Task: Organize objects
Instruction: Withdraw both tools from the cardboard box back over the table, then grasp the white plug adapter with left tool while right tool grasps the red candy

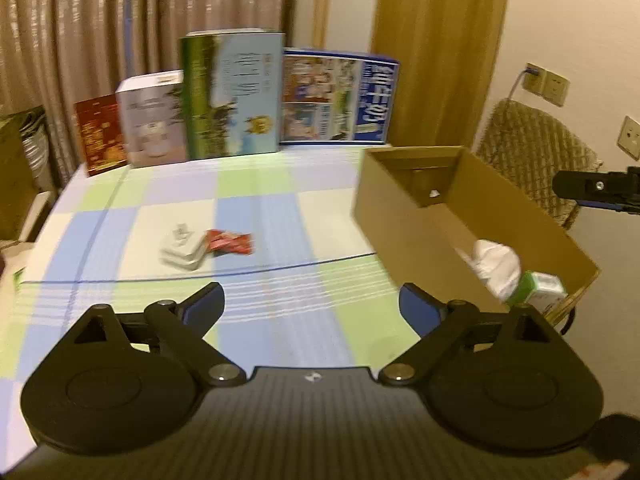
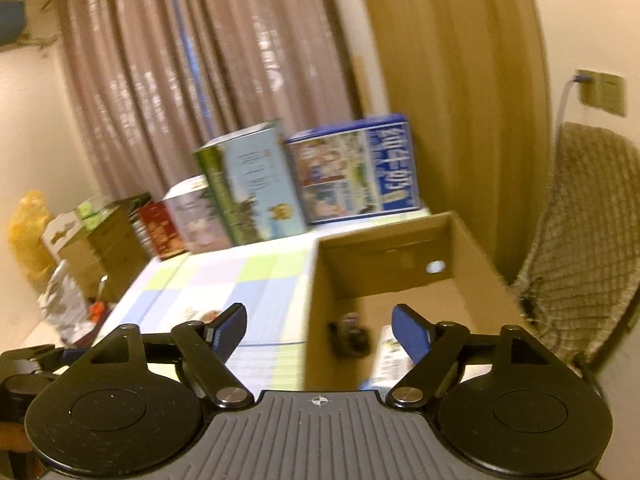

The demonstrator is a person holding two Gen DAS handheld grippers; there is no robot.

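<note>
My left gripper (image 1: 311, 305) is open and empty above the checked tablecloth (image 1: 260, 208). Ahead of it lie a white packet (image 1: 182, 250) and a red wrapper (image 1: 230, 242), touching each other. To the right stands an open cardboard box (image 1: 400, 200) holding a crumpled white item (image 1: 494, 266) and a green-and-white carton (image 1: 540, 290). My right gripper (image 2: 318, 326) is open and empty over the near edge of the same cardboard box (image 2: 400, 268). Inside, a small dark object (image 2: 352, 336) and the carton (image 2: 386, 350) show, both blurred.
Several upright printed boxes (image 1: 236, 96) line the table's far edge before the curtains (image 1: 100, 32). A woven chair (image 1: 532, 152) stands right of the cardboard box. Cartons and bags (image 2: 92, 240) are stacked on the floor left of the table. The right gripper's tip (image 1: 596, 190) shows at the left view's right edge.
</note>
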